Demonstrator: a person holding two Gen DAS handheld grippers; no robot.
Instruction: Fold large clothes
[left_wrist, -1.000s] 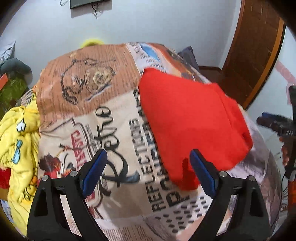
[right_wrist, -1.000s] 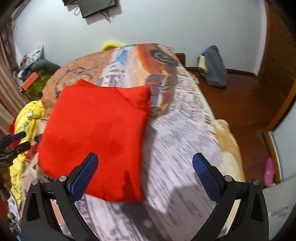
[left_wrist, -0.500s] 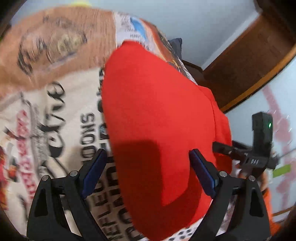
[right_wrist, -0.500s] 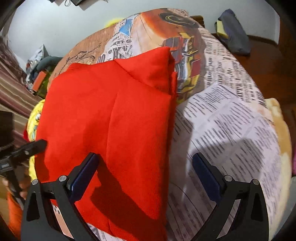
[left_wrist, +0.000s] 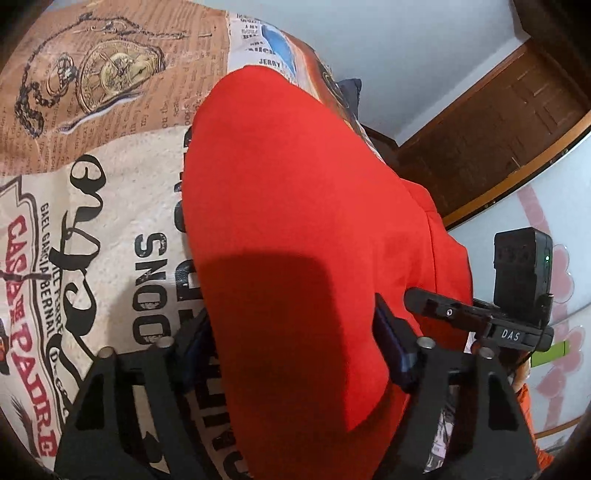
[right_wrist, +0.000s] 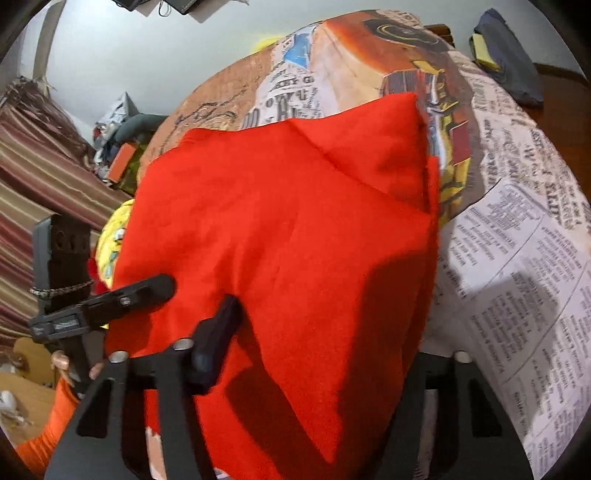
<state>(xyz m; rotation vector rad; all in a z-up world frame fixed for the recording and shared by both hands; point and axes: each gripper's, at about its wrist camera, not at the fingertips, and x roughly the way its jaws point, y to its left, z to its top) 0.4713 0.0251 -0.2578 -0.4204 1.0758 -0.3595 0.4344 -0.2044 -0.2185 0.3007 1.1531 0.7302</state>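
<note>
A folded red garment lies on a bed with a newspaper-print cover; it also shows in the right wrist view. My left gripper is open, with its two fingers either side of the garment's near edge, which covers part of both. My right gripper is open and straddles the near edge too; its left finger shows and the cloth hides its right one. The other gripper shows at the side of each view.
A yellow printed garment lies at the bed's left side. A dark bag sits on the wooden floor beyond the bed. A wooden door stands to the right. Striped curtains hang at the left.
Both grippers have moved forward and down onto the red garment's near edge. The cloth now lies between and over the fingers. The fingers have stayed apart.
</note>
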